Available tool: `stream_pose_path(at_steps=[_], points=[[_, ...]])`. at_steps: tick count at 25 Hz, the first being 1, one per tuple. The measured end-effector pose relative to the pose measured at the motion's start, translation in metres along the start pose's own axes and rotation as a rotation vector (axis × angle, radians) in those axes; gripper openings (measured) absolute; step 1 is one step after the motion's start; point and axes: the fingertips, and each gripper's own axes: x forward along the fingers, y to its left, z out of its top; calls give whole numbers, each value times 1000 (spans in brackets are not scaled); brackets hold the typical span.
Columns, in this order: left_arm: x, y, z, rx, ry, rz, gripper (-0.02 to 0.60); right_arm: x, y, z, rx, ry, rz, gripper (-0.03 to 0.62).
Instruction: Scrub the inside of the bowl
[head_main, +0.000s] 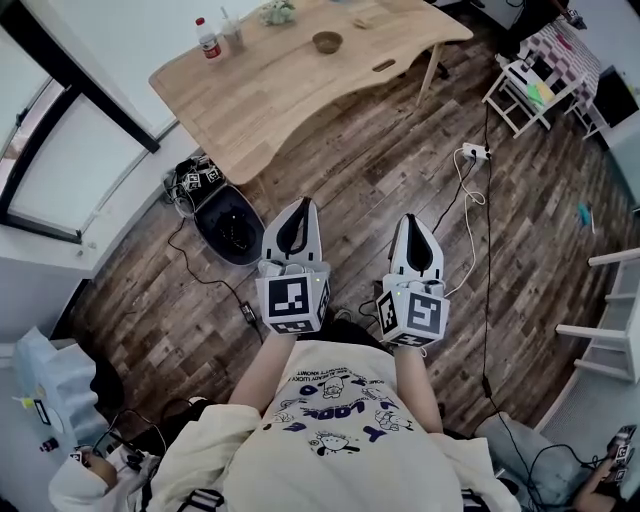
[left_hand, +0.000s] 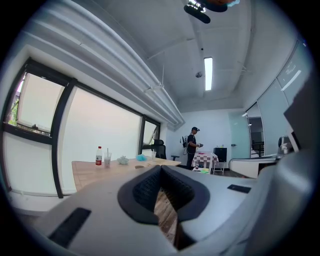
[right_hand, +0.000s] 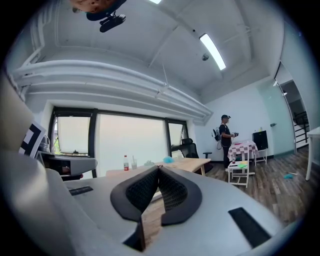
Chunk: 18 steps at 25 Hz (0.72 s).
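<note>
Left gripper (head_main: 298, 208) and right gripper (head_main: 414, 224) both sit closed on nothing and level, well apart from the bowl (head_main: 327, 42) on the far table (head_main: 262, 92), so walking up squarely should come before opening either one.

The table (head_main: 280, 90) is pale, smooth, matt wood; the floor (head_main: 380, 170) beside it is darker, grainy wood planking. The left gripper (head_main: 300, 205) and right gripper (head_main: 413, 222) have matt white plastic shells and black, rough-textured pads (left_hand: 146, 189).
</note>
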Motion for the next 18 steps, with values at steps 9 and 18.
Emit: stream_pose_path(at_steps=[9, 18], points=[[4, -23, -12, -8, 7, 28, 29, 1, -24, -10, 7, 25, 34, -3], [26, -24, -28, -15, 60, 55, 29, 20, -43, -26, 30, 73, 40, -3]])
